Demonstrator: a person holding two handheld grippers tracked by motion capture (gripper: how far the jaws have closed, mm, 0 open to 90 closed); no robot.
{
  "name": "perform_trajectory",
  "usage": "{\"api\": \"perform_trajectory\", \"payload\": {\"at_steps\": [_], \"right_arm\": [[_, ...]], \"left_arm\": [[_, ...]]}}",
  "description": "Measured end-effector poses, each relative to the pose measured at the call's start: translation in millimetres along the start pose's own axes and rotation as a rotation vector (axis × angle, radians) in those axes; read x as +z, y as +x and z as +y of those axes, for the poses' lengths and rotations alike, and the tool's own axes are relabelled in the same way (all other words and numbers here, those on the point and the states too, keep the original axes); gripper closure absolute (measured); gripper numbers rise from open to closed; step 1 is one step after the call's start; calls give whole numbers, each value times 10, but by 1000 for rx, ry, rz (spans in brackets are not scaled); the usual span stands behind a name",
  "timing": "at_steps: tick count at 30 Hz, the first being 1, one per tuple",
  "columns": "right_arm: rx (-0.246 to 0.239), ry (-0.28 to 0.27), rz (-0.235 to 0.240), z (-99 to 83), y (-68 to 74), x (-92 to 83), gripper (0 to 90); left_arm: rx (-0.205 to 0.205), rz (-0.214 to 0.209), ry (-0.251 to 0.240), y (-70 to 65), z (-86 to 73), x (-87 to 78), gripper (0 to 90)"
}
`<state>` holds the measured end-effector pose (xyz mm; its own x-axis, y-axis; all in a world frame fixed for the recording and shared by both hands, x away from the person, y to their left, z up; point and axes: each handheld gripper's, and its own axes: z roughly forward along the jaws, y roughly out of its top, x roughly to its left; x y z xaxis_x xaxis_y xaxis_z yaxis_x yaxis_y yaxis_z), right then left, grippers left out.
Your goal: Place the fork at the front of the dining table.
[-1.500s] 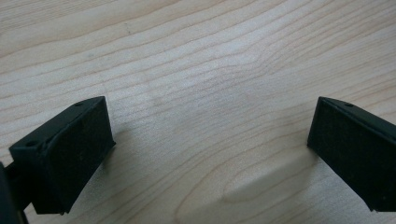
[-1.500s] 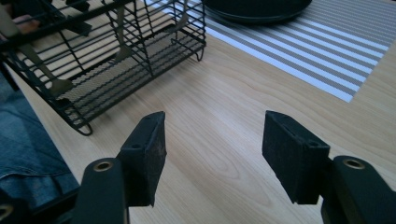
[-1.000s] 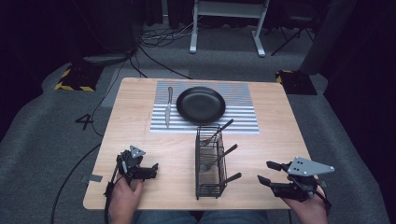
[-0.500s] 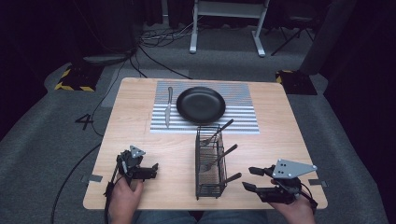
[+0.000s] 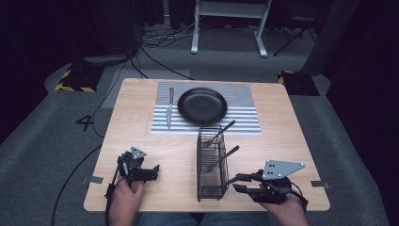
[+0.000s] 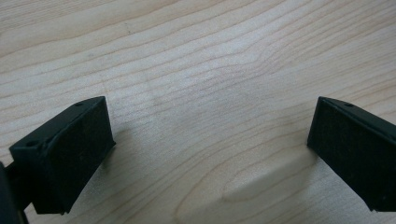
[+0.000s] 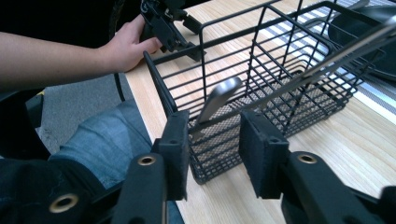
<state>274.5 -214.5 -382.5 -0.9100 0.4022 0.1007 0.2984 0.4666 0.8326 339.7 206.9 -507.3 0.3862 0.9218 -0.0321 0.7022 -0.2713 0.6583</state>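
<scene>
Right gripper view: padded black fingers [image 7: 212, 154], just closing yet apart, straddle the wire basket [image 7: 261, 88] corner.

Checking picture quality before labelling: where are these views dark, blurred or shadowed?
High view: the floor around the table falls into darkness, the tabletop evenly lit. Left gripper view: sharp wood grain, soft shadows beside both jaws. Right gripper view: the wire basket is sharp, the near jaws slightly soft, the upper left corner black.

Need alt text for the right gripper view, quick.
The right gripper faces a corner of the black wire cutlery basket on the light wooden table, jaws apart. A silver utensil handle leans inside the basket.
</scene>
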Motion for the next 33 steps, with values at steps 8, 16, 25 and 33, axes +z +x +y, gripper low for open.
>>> {"api": "perform_trajectory", "payload": {"at_steps": [8,16,25,33], "right_arm": [[38,-10,50,12,-52,79,775],[49,-26,59,34,-66,122,800],[38,-84,54,166,-87,221,822],[24,-131,65,302,-87,252,862]], "left_arm": [[0,0,0,0,0,0,2],[0,0,0,0,0,0,2],[0,0,0,0,0,0,2],[0,0,0,0,0,0,2]]}}
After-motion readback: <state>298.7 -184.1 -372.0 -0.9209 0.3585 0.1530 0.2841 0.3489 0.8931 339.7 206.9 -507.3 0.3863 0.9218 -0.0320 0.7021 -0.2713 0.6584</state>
